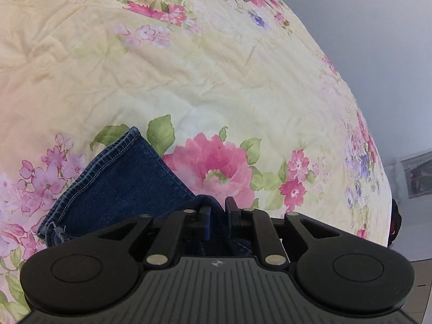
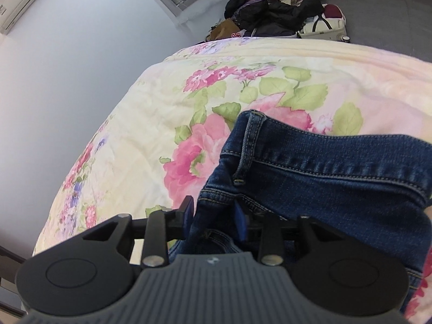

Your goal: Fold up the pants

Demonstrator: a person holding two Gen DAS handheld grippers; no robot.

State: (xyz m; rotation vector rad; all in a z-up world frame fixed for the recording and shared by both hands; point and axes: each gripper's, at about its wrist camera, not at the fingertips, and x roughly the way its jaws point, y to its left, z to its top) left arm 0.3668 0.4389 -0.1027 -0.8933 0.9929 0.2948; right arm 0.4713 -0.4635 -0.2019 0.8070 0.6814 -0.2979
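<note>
Denim sits right at both cameras: jeans [image 1: 121,186] bunched between the jaws of each gripper. Left gripper [image 1: 218,216] has jaws nearly closed, pinching a fold of denim at the leg end; hem corner with double stitching points up and left, lying on the bed quilt [image 1: 189,81]. Frayed hem edge shows at lower left of the left wrist view. Right gripper [image 2: 214,217] has jaws a bit wider but closed on a thick bunch of the jeans [image 2: 310,172] near the waistband; belt loop [image 2: 247,148] and stitched waistband run off to the right, fabric lifted and draped over the quilt [image 2: 167,102]. Blue pads [image 2: 240,222] visible on the right fingers, pressed against denim. Jeans rest on the floral quilt, yellow with pink flowers and green leaves, near its edge. Beyond the bed, grey floor [image 2: 67,81]. Far off in the right wrist view, pile of dark clothes [image 2: 270,8] and a white bag [image 2: 324,25] on the floor.
</note>
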